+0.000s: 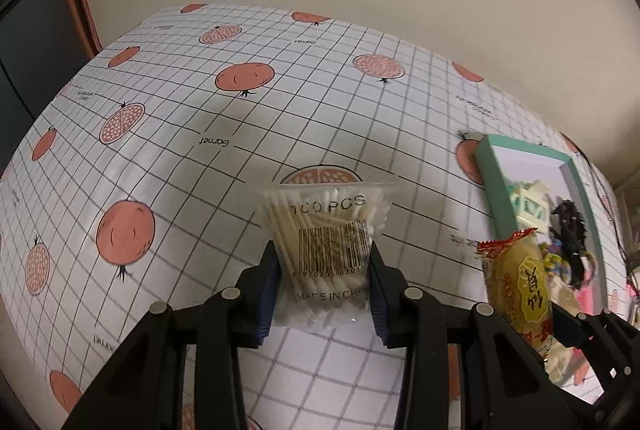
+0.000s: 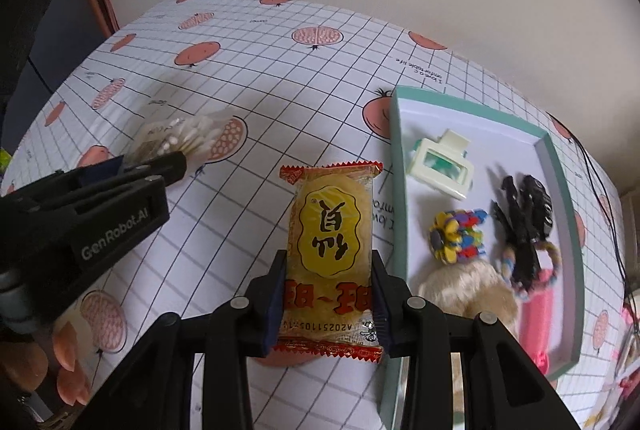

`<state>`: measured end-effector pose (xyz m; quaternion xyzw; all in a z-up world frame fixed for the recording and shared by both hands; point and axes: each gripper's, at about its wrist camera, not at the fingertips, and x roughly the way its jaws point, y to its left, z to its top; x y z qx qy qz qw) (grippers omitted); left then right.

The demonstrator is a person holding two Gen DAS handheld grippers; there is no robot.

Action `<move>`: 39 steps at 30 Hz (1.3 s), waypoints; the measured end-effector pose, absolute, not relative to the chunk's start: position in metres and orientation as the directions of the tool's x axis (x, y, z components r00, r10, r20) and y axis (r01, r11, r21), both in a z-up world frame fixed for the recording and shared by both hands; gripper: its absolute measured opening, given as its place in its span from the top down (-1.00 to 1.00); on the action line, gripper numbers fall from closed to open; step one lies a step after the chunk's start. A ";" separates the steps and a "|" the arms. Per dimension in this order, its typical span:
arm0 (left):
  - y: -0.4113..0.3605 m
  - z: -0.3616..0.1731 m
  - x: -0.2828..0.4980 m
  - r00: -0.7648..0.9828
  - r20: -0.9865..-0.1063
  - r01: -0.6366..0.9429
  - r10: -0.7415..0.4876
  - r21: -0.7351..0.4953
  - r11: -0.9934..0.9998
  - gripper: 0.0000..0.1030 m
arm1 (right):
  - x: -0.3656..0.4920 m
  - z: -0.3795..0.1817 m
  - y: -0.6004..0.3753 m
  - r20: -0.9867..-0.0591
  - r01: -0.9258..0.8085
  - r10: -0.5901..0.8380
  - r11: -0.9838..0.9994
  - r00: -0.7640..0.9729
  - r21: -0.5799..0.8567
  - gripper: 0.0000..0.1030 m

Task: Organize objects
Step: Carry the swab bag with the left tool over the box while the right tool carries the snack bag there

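The left gripper (image 1: 323, 282), marked "GenRobot.AI", pinches a cotton swab bag (image 1: 326, 250) printed "100 PCS" and "MADE IN CHINA". The right gripper (image 2: 329, 294) clamps a yellow snack packet (image 2: 332, 250) above the tablecloth (image 2: 240, 78).

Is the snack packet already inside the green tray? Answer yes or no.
No, the snack packet is clamped in the right gripper, left of the green tray.

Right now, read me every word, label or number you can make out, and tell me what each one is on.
"100 PCS", first digit faint: swab bag in the left gripper.
"MADE IN CHI", then cut off: same bag; barcode digits too blurred.
"GenRobot.AI": left gripper's side.
"A2025110", rest unclear: snack pack in the right gripper; its large Chinese characters are upside down, not read.
"Garnet": tablecloth; its smaller lines are too small.
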<state>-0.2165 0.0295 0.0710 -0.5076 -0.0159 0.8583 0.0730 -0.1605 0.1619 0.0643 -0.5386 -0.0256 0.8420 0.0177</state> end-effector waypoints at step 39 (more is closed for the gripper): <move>0.102 0.113 -0.140 -0.499 -0.803 -0.252 0.326 -0.226 -0.941 0.20 | -0.084 0.103 0.273 -0.873 -0.195 0.135 -0.980 -0.468 -0.047 0.24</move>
